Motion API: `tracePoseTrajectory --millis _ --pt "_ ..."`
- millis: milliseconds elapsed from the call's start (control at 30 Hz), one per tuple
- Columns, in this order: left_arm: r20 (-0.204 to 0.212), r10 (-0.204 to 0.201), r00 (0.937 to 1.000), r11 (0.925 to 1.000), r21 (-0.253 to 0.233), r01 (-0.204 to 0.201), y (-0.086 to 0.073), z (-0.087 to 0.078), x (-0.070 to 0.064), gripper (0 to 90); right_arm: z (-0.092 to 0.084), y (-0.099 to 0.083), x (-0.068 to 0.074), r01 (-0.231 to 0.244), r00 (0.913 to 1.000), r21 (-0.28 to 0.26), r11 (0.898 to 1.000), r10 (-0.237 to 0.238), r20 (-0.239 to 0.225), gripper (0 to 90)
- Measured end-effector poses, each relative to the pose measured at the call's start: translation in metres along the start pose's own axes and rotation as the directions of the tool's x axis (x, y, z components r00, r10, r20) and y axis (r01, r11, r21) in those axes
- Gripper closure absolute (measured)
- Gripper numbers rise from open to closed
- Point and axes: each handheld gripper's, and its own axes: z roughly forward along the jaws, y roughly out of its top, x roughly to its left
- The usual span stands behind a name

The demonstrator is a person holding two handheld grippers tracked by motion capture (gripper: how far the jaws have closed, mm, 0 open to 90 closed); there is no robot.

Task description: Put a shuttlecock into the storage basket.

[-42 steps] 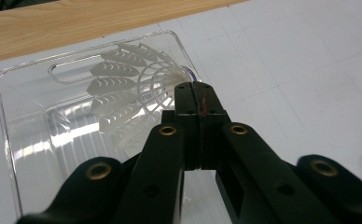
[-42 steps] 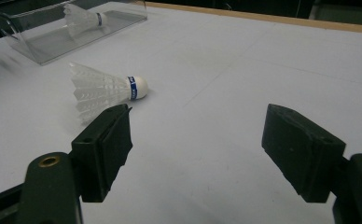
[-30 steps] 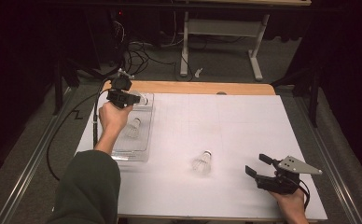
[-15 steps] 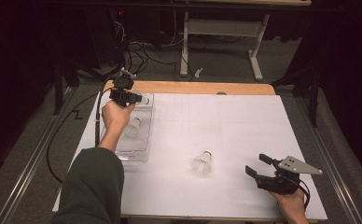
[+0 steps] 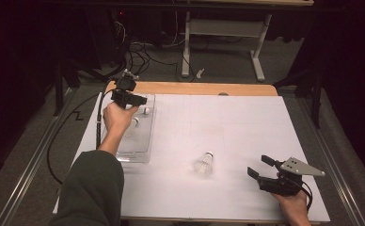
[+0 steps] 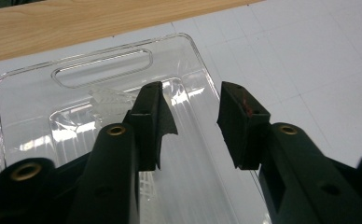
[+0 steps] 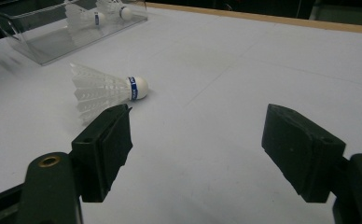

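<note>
Dark floor and tangled cables surround the white-topped bench point(image 5: 246, 127), which has a wooden strip along its far edge. One shuttlecock point(image 5: 204, 164) lies on its side on the bare bench, toward 6 o'clock from the middle: white feather skirt, blue band, rounded white cork. Two more shuttlecocks point(image 7: 95, 17) sit in the clear plastic tray point(image 5: 140, 150) at 9 o'clock, so three in all. Over the tray's far end, the left hand-held gripper point(image 6: 191, 121) has just been opening its jaws, with nothing between them. At 5 o'clock, the right hand-held gripper point(image 5: 259, 166) is spread wide and empty, the lone shuttlecock lying near it, apart.
</note>
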Motion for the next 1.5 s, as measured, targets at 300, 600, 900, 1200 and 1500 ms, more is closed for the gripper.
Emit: tracePoseTrajectory --millis 300,600,900,1200,1500 --pt "-0.006 0.017 0.9998 0.9995 -0.026 -0.017 -0.006 -0.006 -0.007 50.1 0.0 0.0 0.0 -0.001 1.0 0.0 1.0 0.001 -0.001 24.5" --pt "0.003 0.02 0.9998 0.9964 -0.082 -0.019 -0.013 -0.019 -0.01 46.4 0.0 0.0 0.0 -0.001 1.0 0.0 1.0 0.001 0.001 24.4" --pt "0.016 0.032 0.9994 0.9953 -0.092 -0.03 -0.021 -0.025 -0.013 44.5 0.0 0.0 0.0 -0.001 1.0 -0.001 1.0 0.001 0.002 24.5" --pt "0.024 0.047 0.9986 0.9934 -0.106 -0.044 -0.029 -0.027 -0.018 41.6 0.0 0.0 0.0 -0.002 1.0 -0.002 1.0 0.002 0.003 24.4" --pt "0.053 0.058 0.9969 0.9907 -0.126 -0.051 -0.037 -0.031 -0.022 41.8 0.0 0.0 0.0 -0.001 1.0 -0.004 1.0 0.001 0.004 24.5"
